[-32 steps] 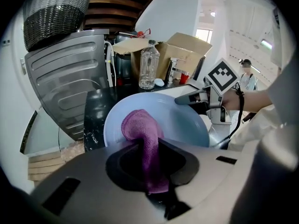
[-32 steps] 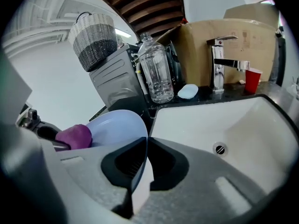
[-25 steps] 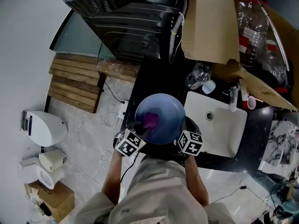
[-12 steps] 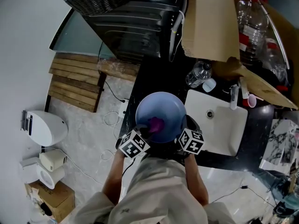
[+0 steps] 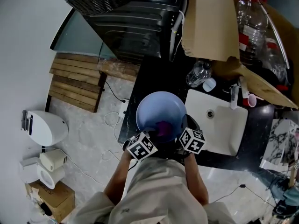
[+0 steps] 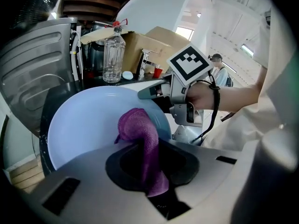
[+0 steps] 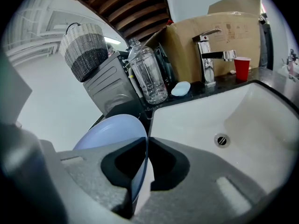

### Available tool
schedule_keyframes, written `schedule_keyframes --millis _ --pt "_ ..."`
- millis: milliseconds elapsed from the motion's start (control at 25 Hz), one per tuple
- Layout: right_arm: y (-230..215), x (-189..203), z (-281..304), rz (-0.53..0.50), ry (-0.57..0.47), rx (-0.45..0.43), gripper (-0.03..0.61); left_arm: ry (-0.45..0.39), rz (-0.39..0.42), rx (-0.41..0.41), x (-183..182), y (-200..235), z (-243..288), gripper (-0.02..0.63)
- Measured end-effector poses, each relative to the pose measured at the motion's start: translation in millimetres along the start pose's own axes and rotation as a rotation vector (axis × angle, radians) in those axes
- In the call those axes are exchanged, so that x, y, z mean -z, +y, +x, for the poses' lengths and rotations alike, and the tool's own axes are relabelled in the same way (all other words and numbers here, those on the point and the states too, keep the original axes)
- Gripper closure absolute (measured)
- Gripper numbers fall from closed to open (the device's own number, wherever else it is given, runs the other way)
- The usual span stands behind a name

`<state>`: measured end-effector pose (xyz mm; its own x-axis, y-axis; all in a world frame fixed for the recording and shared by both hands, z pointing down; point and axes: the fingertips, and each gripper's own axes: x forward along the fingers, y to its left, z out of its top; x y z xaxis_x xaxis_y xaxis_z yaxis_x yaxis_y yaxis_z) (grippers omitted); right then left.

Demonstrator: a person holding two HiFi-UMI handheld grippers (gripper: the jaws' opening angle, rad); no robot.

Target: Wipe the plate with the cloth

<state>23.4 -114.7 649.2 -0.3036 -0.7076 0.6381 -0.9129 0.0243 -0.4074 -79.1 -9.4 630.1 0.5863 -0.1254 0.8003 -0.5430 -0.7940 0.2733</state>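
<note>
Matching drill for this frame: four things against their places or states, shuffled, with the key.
Things
1. plate
2. cloth
3. red cup
4. clear bottle

Places or states
A. standing just right of the faucet
B. clamped in the left gripper
C. rim held by the right gripper
D. upright next to a pale-blue lid

Pairs: 1-C, 2-B, 3-A, 4-D

The plate point(image 5: 160, 107) is pale blue and the cloth point(image 6: 140, 134) purple. The sink point(image 5: 226, 132) is white, the counter point(image 5: 156, 78) black, the cup point(image 7: 241, 69) red.
</note>
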Motion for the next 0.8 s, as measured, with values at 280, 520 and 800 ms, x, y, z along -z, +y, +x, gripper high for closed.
schedule_keyframes --millis 280,520,800 --pt "-2 1 0 0.035 -0.007 -0.014 0.558 -0.020 -0.014 0.033 -12 -14 15 0.554" --pt "-3 1 -1 0.063 -0.012 -0.024 0.558 -0.032 -0.033 0.037 -24 -17 26 0.554" --pt "-4 2 -3 0.099 -0.015 -0.047 0.558 -0.043 -0.055 0.050 -36 -13 37 0.555"
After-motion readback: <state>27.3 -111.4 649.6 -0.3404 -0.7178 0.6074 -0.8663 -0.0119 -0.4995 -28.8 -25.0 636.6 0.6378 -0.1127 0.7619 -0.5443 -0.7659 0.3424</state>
